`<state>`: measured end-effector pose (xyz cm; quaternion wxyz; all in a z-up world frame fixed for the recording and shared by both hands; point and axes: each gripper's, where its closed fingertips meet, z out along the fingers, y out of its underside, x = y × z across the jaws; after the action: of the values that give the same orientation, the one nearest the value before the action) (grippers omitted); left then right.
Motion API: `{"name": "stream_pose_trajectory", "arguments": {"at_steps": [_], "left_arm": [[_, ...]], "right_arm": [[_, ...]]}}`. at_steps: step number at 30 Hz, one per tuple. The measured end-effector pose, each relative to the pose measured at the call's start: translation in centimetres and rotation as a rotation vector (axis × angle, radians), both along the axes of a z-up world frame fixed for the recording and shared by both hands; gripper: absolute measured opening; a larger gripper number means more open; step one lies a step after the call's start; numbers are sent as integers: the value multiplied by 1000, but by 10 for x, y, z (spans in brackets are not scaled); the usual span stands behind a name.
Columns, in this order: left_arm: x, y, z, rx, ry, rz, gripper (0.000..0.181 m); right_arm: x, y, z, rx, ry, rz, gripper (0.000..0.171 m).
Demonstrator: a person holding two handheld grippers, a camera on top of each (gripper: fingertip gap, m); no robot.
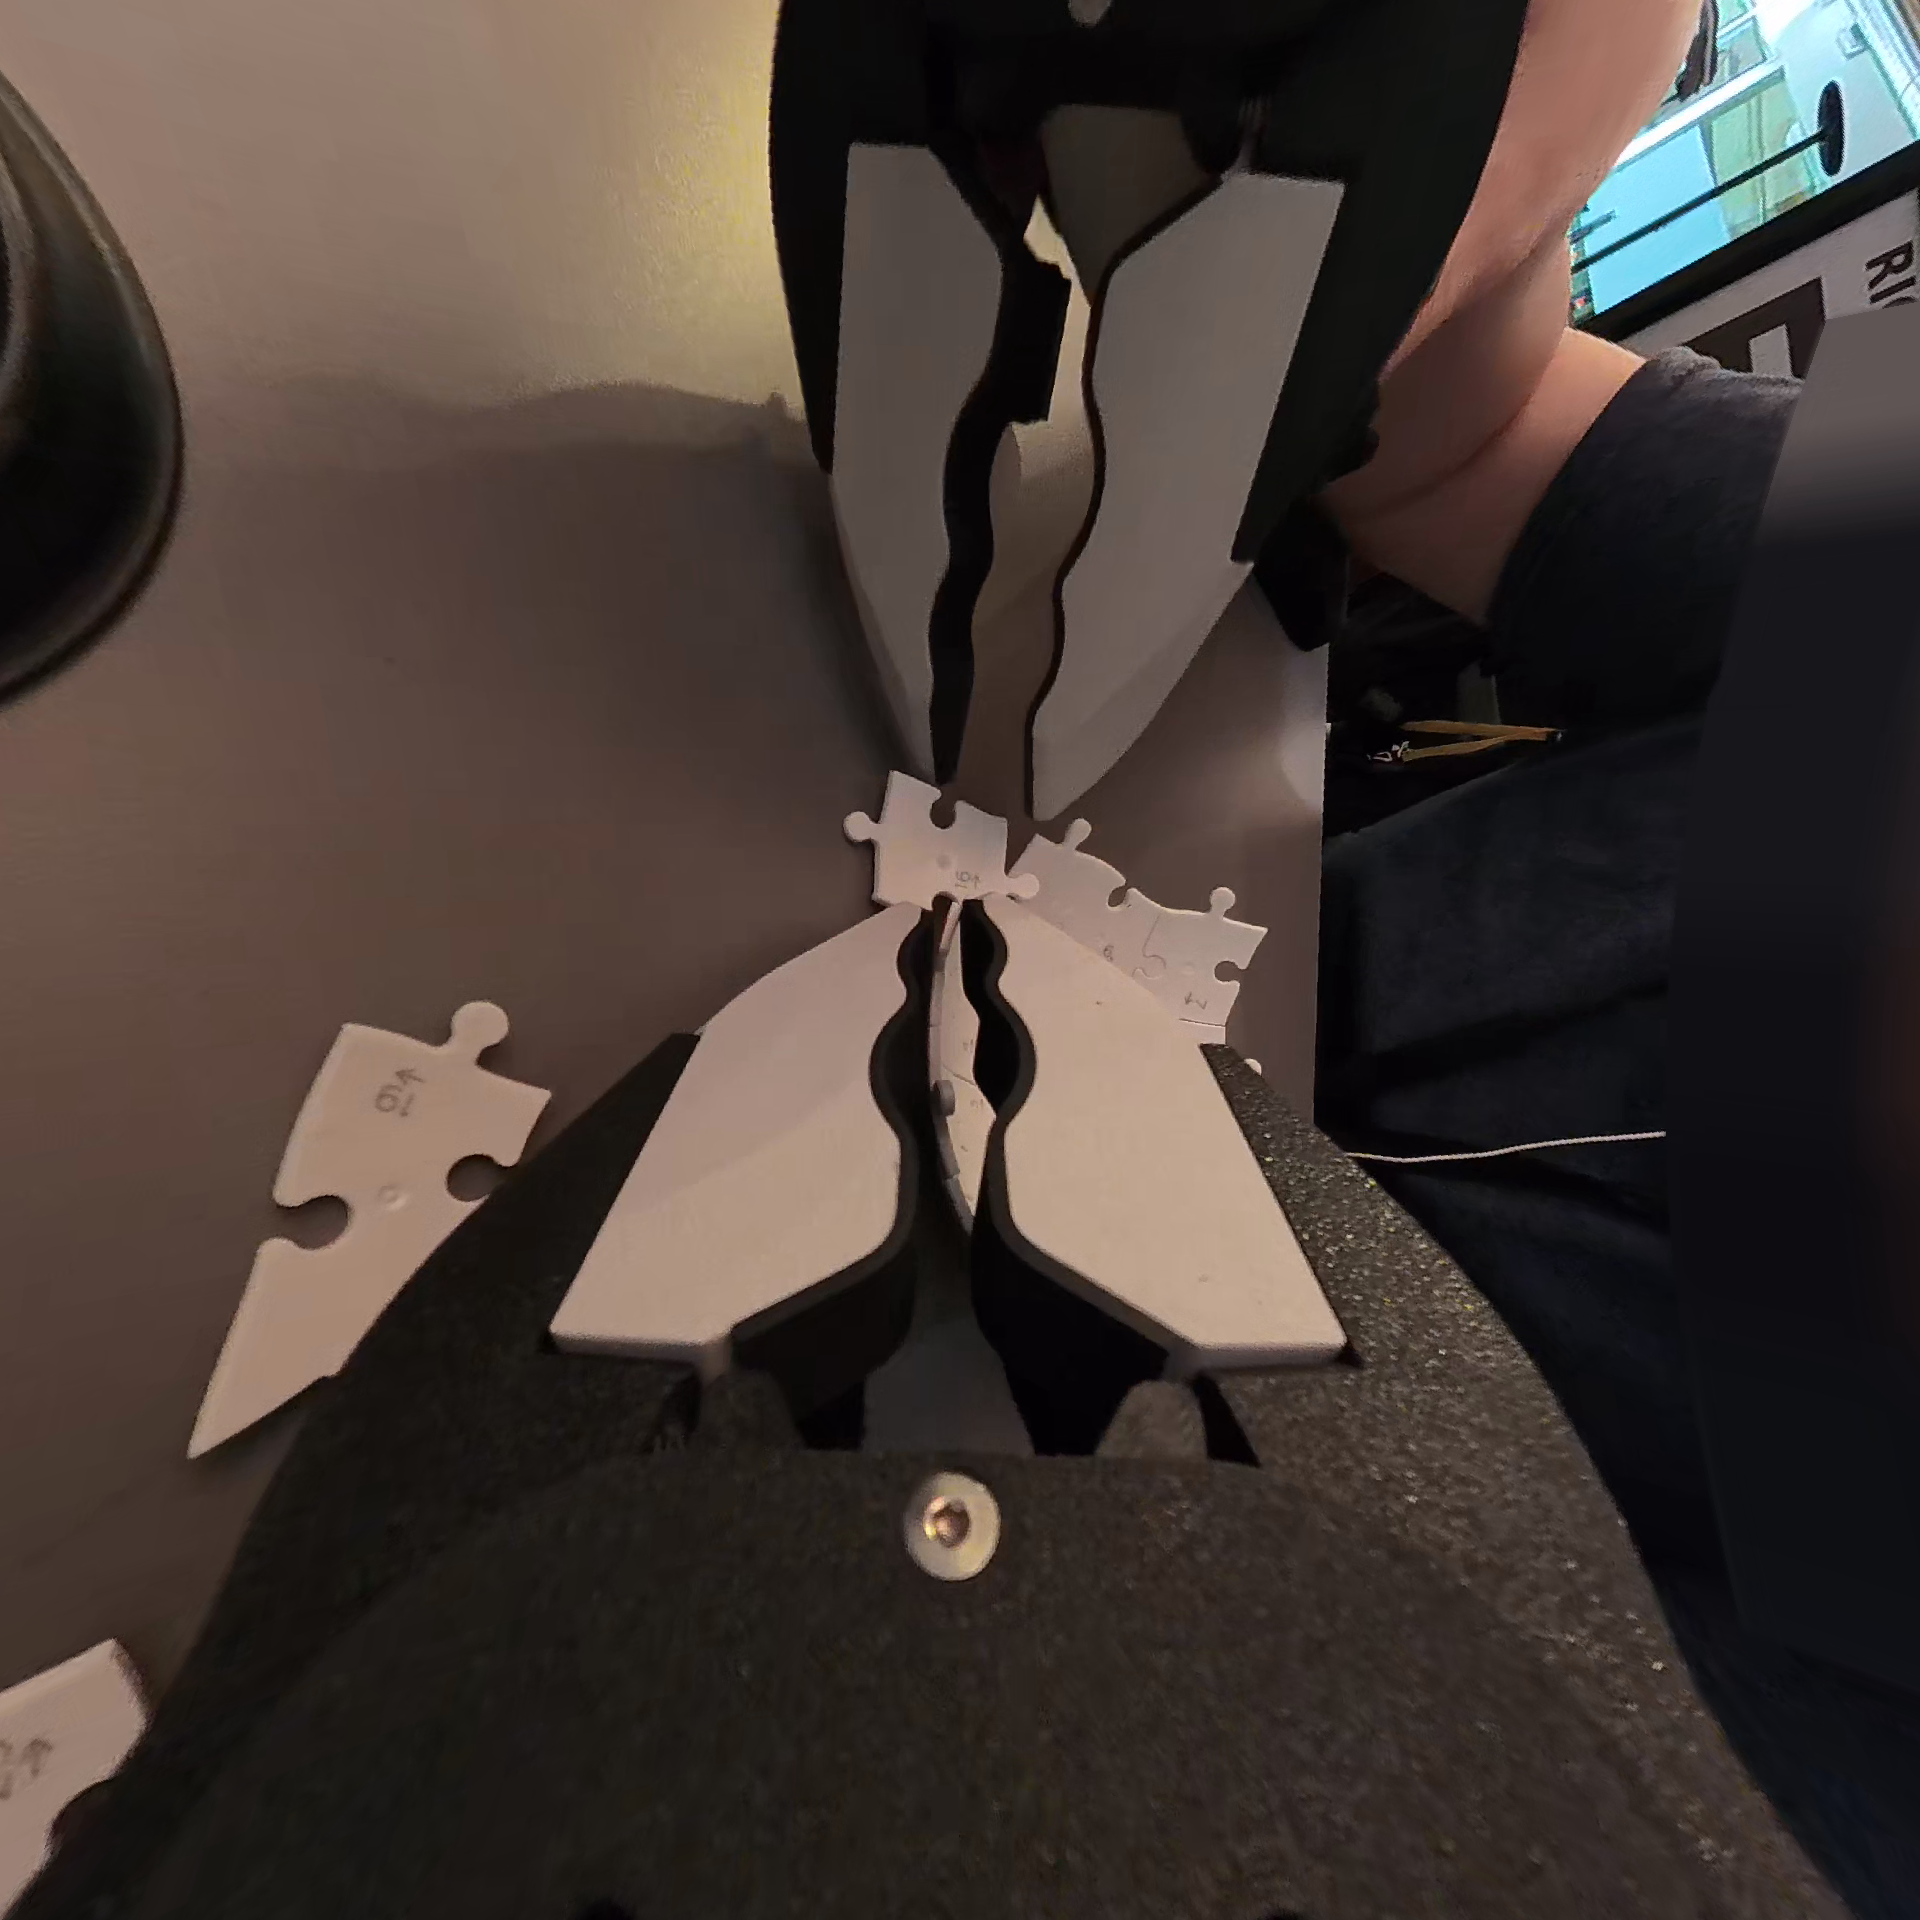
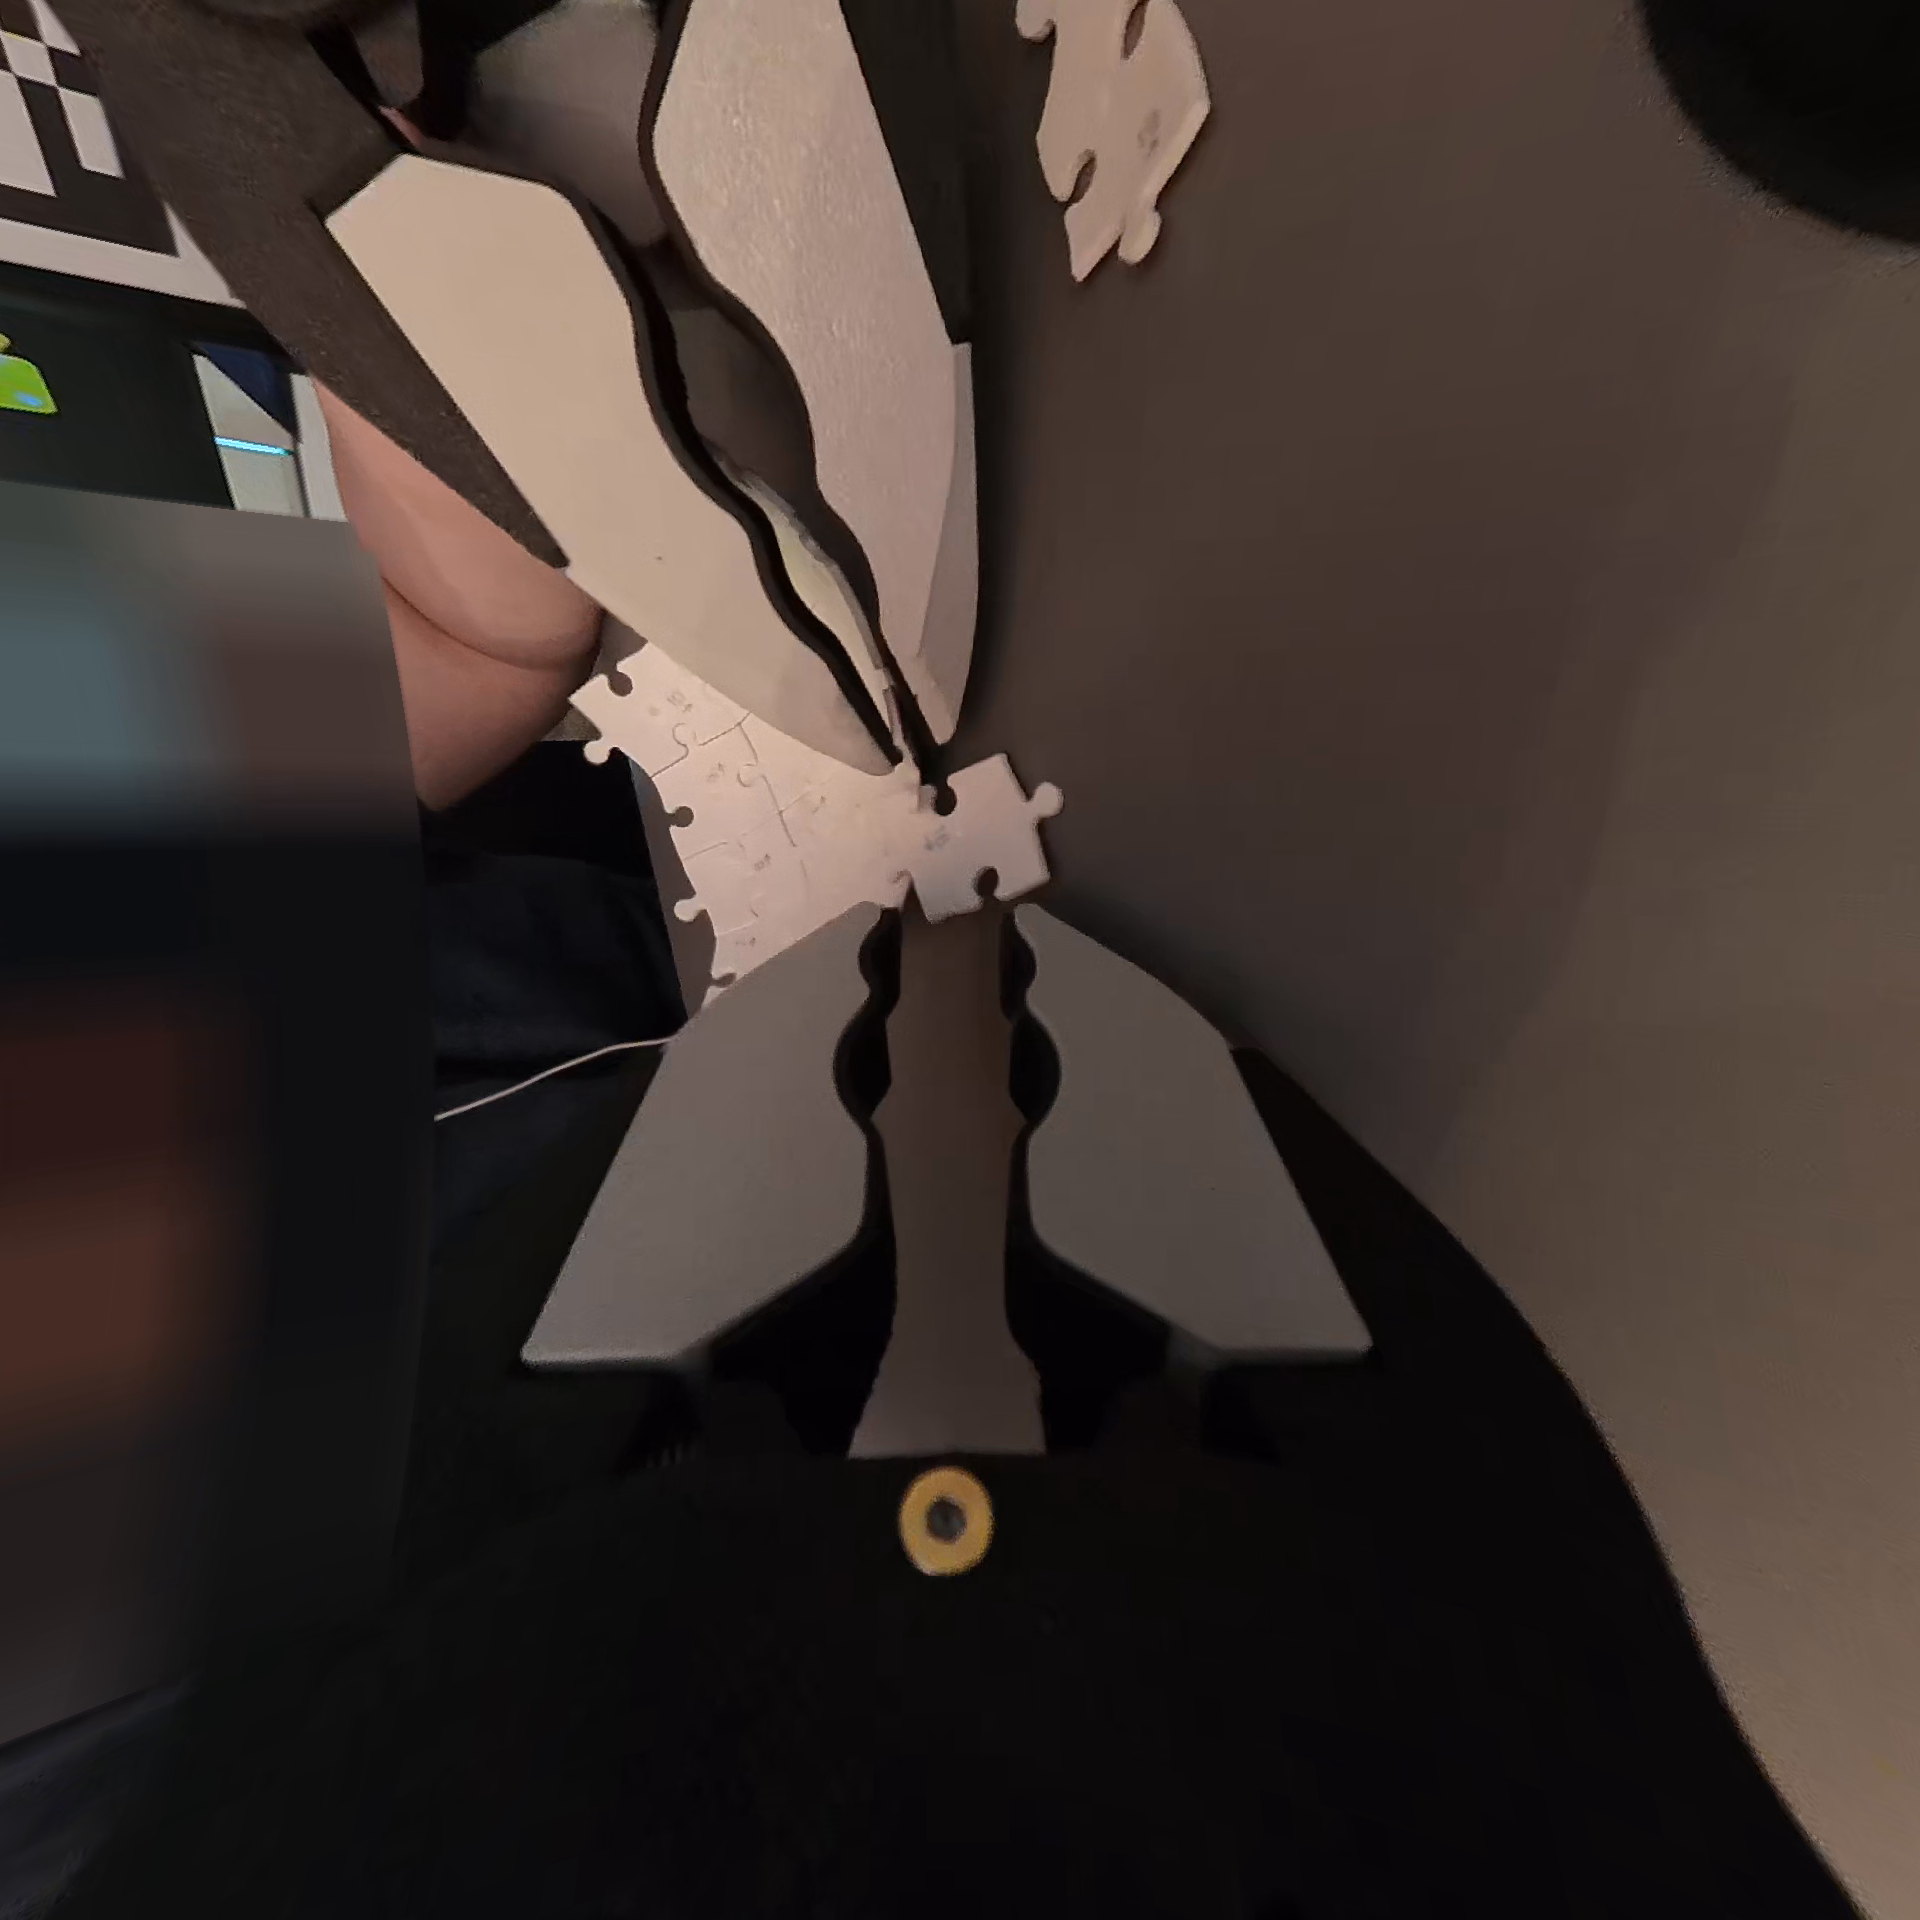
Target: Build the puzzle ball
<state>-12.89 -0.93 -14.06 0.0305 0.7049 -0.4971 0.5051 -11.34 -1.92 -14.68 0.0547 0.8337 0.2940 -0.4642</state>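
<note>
The left tool pinches the thin, curved white assembly of joined puzzle pieces edge-on above the grey counter, while the right tool, spread, meets a light, stiff white piece that is probably best gripped by its flat faces.

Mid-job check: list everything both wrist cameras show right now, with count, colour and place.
Joined puzzle section: one, white, several pieces already linked, held up between the two grippers near the table edge.
Single puzzle piece: one, white, at the section's tip, between both sets of fingertips.
Loose puzzle pieces: two in the left wrist view, white, flat on the table, one left of the left gripper, one at the bottom left corner.
Table: one, grey.
Dark rounded object: one, black, far left edge; kind unclear.
Screen: one, bright, top right background.
Left gripper: shut on the joined section.
Right gripper: open, tips at the single piece.
Person's arm: behind the right gripper.
</note>
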Motion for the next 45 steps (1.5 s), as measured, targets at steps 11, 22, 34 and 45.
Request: {"name": "stream_pose_trajectory", "arguments": {"at_steps": [11,22,34,45], "left_arm": [[-1,-2,0,-52,8,2,5],[-1,8,0,-49,15,64,4],[-1,28,9,-105,-41,198,5],[-3,32,12,-144,-60,221,9]], "right_arm": [[-6,2,-2,-127,134,-100,3],[1,20,25,-29,203,-161,3],[-1,27,19,30,161,-192,3],[-1,30,17,49,144,-199,3]]}}
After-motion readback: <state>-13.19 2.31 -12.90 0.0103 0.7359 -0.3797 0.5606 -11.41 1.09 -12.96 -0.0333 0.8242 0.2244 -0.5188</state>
